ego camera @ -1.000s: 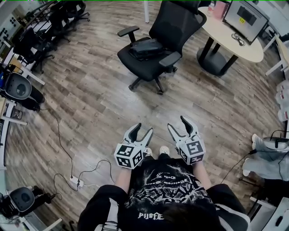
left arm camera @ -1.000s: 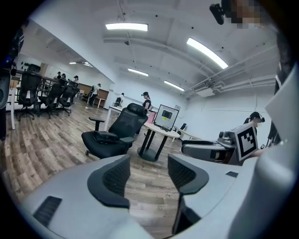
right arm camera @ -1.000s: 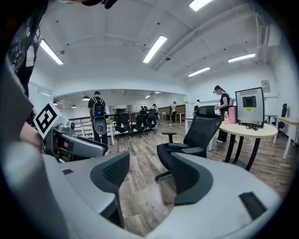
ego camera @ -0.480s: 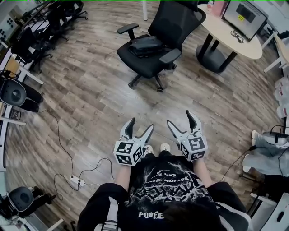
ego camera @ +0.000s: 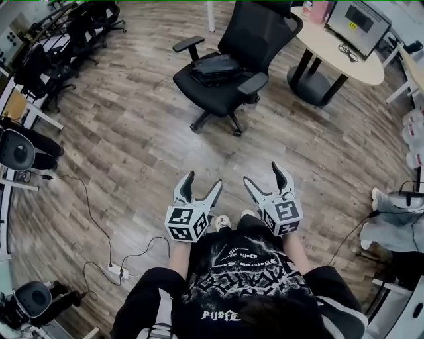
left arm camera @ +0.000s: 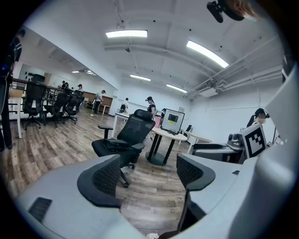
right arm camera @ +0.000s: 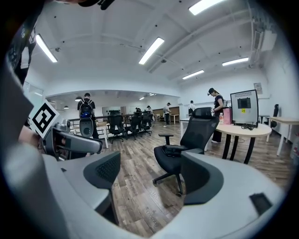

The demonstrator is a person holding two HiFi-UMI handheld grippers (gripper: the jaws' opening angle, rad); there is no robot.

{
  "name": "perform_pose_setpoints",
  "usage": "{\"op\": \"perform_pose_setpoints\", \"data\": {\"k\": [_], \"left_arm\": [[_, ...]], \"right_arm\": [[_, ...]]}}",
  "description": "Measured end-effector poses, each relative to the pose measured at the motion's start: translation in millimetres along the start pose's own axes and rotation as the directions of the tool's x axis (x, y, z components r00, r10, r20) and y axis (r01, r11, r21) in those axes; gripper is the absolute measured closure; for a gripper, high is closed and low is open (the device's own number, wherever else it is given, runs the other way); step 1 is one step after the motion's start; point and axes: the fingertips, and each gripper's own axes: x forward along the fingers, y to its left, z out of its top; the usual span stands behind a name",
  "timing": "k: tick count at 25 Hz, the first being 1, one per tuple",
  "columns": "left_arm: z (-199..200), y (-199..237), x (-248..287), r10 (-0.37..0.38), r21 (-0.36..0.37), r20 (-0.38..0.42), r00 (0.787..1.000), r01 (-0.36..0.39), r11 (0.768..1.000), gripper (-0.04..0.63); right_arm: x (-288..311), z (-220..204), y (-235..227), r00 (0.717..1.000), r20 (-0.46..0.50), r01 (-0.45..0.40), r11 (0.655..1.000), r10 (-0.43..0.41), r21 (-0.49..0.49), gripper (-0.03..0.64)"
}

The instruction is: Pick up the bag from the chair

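A flat black bag [ego camera: 216, 69] lies on the seat of a black office chair [ego camera: 250, 33] at the top centre of the head view. The bag [left arm camera: 114, 144] and chair [left arm camera: 134, 128] show ahead in the left gripper view, and the bag [right arm camera: 176, 149] and chair [right arm camera: 198, 125] in the right gripper view. My left gripper [ego camera: 201, 185] and right gripper [ego camera: 261, 176] are held side by side in front of the person's chest, well short of the chair. Both are open and hold nothing.
A round table [ego camera: 338, 50] with a monitor [ego camera: 361, 20] stands right of the chair. Cables and a power strip [ego camera: 114, 268] lie on the wood floor at the left. More chairs [ego camera: 63, 46] line the upper left. A seated person's legs [ego camera: 394, 222] are at the right edge.
The person has moved forward a little; the floor clutter at the left has shifted down the head view. Both grippers stay open, raised slightly.
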Motion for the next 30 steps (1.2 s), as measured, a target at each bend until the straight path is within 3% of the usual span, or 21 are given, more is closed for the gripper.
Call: {"op": "perform_pose_setpoints", "data": {"k": [9,14,23,30], "left_arm": [[6,14,25,-0.016,-0.026,-0.017,1.000,0.016,1.000,0.190],[9,26,50,0.028,-0.030,-0.023,0.999,-0.029,0.999,0.190],[32,58,126,0.084,-0.082,-0.055,0.995,-0.089,0.993,0.190],[66,67,202,0.133,-0.089,-0.034,0.991,-0.135,0.987,0.190]], "right_arm": [[24,-7,-8,0.998,-0.039,-0.040,0.999,0.039,-0.004,0.221],[59,-7,-25,0.994,-0.066,-0.092,0.996,0.091,-0.005,0.221],[146,17,-80,0.982,-0.091,-0.167,0.986,0.164,-0.028,0.224],[204,42,-148,0.976,-0.079,-0.207,0.978,0.204,-0.027,0.225]]}}
